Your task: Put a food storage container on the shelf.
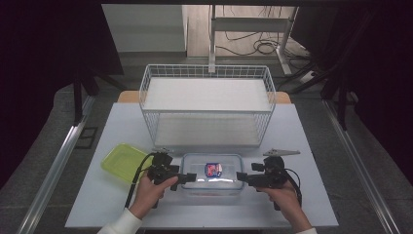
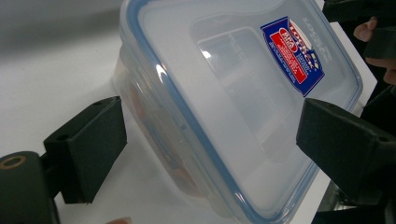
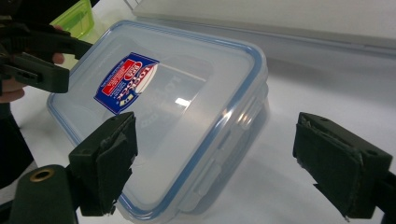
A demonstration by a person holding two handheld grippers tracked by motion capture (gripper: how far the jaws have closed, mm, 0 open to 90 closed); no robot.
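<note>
At the left of the table [image 1: 97,195], a green tray [image 1: 122,161] lies unused beside the left gripper [image 1: 191,177], whose jaws are held wide and set across the left end of the clear lidded container [image 1: 212,174] without yet closing on it. In the left gripper view the container [image 2: 233,107] is seen between the two black jaws, one below its wall and one over the lid — a grip taken there could slide off the smooth plastic, or the blue-rimmed lid could be pried loose if only its edge is caught. The container rests on the table near the front edge, just before the wire basket [image 1: 207,105]. At its right end the right gripper [image 1: 242,177] is likewise spread wide, the container [image 3: 163,126] lying ahead of the jaws, seemingly untouched. Should one gripper be closed or lifted before the other, the box is likely to be tilted or pushed sideways — possibly toward the table's front edge. A lift into the basket could also be snagged on its wire rim.
</note>
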